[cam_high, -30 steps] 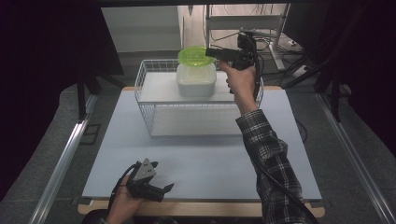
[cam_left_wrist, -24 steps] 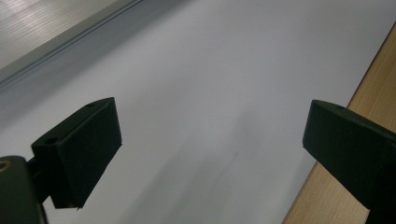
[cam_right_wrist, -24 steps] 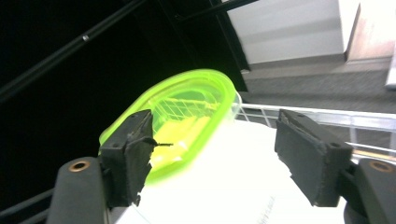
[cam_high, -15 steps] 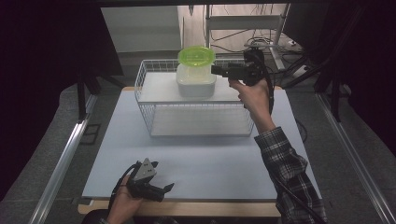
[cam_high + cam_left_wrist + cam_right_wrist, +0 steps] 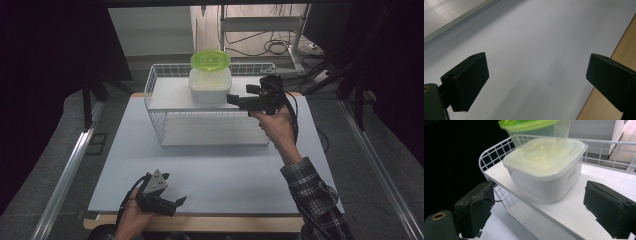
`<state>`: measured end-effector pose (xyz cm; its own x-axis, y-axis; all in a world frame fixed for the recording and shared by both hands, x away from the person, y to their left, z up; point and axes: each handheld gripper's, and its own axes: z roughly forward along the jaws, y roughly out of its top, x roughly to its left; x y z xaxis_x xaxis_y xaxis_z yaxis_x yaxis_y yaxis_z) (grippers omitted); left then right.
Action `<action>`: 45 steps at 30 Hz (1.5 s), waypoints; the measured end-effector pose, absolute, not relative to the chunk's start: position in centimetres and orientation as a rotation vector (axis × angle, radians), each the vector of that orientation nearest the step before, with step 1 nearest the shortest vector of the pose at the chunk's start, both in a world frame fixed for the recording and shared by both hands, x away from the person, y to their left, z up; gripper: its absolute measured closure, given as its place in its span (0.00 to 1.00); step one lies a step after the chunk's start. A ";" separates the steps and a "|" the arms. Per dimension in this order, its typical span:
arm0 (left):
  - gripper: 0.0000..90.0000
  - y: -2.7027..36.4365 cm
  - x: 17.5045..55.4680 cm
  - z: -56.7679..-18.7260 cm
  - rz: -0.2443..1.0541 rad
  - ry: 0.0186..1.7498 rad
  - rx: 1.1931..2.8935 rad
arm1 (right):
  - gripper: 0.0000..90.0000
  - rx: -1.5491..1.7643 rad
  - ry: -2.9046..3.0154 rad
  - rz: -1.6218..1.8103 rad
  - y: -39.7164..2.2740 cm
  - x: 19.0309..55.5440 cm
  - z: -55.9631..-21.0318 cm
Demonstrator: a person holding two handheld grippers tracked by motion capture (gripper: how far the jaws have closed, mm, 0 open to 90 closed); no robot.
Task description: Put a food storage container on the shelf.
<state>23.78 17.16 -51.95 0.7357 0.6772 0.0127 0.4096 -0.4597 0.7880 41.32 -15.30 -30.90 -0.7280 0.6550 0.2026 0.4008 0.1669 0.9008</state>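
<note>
Green-lidded tub (image 5: 210, 61) stacked on the white lidded container (image 5: 210, 86), up on the wire rack's (image 5: 165, 112) top shelf. Right gripper (image 5: 232, 99) just beside the stack, jaws just been opening, nothing between them. Left gripper (image 5: 179, 201) parked wide open near the table edge. Could easily clip the white one and tip the tub off.

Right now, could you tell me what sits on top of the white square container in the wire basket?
A clear round tub with a green lid stands on the white square container, on its pale lid. Whether either holds anything cannot be told.
</note>
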 end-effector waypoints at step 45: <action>0.04 16.9 23.7 -52.1 0.409 0.811 2.134 | 0.00 0.915 2.306 1.352 -16.9 34.9 -42.2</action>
